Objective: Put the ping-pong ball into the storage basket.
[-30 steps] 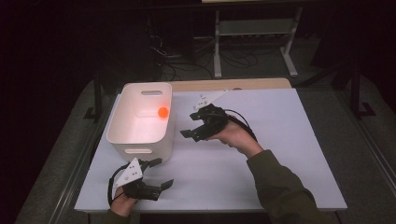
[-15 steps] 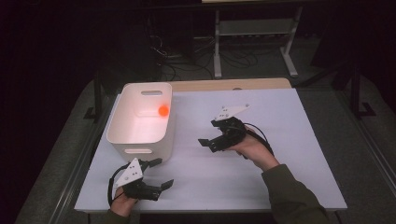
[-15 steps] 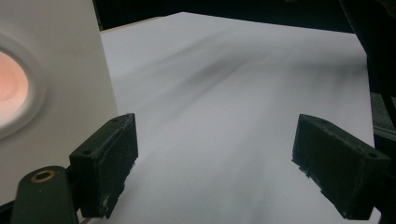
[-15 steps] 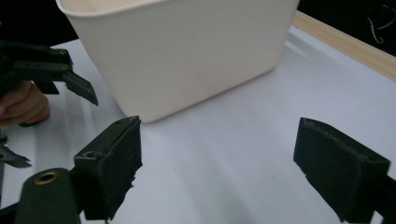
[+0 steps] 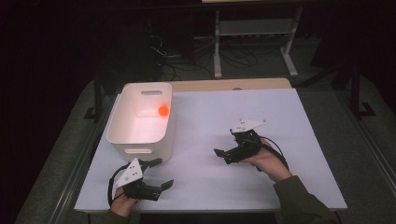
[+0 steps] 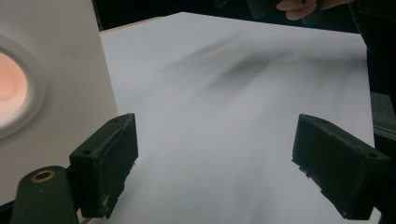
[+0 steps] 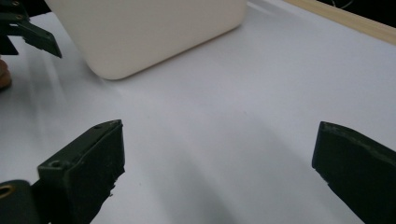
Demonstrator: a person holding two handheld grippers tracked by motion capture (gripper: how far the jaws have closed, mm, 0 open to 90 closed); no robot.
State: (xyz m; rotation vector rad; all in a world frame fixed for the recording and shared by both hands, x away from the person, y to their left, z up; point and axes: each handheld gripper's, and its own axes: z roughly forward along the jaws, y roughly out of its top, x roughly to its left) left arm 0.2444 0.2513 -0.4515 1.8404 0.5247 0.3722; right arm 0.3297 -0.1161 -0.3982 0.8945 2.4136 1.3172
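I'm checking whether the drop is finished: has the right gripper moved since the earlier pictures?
Yes. The right gripper has drawn away from the white bin, rightward and toward the person, low over the table. Its jaws have just been opening, nothing between them.

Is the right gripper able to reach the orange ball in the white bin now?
Probably yes: the right gripper is open and empty, the white bin has no lid, and the orange ball lies uncovered inside.
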